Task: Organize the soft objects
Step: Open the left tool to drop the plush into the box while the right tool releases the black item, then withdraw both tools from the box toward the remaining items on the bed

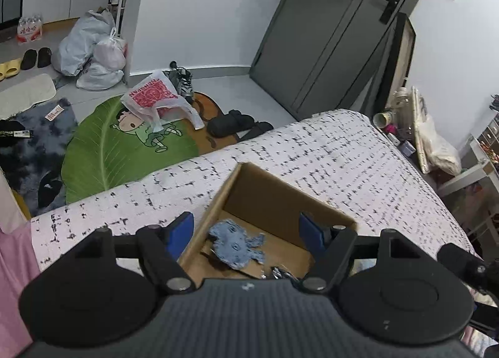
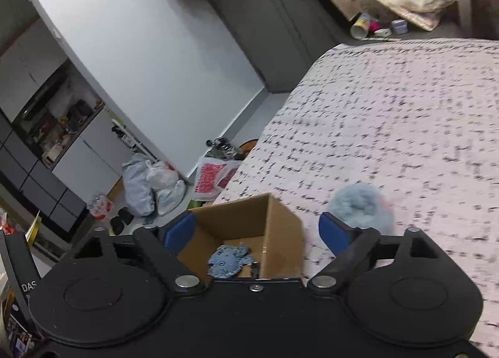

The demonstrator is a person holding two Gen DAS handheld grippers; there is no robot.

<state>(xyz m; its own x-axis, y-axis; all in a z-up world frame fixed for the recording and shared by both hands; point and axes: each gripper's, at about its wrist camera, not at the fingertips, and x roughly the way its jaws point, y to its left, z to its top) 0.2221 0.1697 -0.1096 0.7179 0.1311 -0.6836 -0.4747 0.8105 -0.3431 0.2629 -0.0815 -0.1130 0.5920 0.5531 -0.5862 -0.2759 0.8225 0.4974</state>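
An open cardboard box (image 1: pixel 268 189) stands on the bed, and it also shows in the right wrist view (image 2: pixel 280 220). A flat blue knitted soft toy (image 1: pixel 237 242) lies on the box floor, also seen from the right wrist (image 2: pixel 227 261). A fluffy light-blue soft object (image 2: pixel 361 206) lies on the bedspread just right of the box. My left gripper (image 1: pixel 246 233) is open and empty above the box. My right gripper (image 2: pixel 257 233) is open and empty above the box, its right finger (image 2: pixel 335 233) close to the fluffy object.
The bed has a white bedspread with black marks (image 1: pixel 343 158). The floor beyond holds a green leaf rug (image 1: pixel 103 152), plastic bags (image 1: pixel 90 49), a red-printed bag (image 1: pixel 156 99) and shoes. A grey door (image 1: pixel 327 30) stands behind the bed. Clutter (image 2: pixel 389 15) sits beside the bed.
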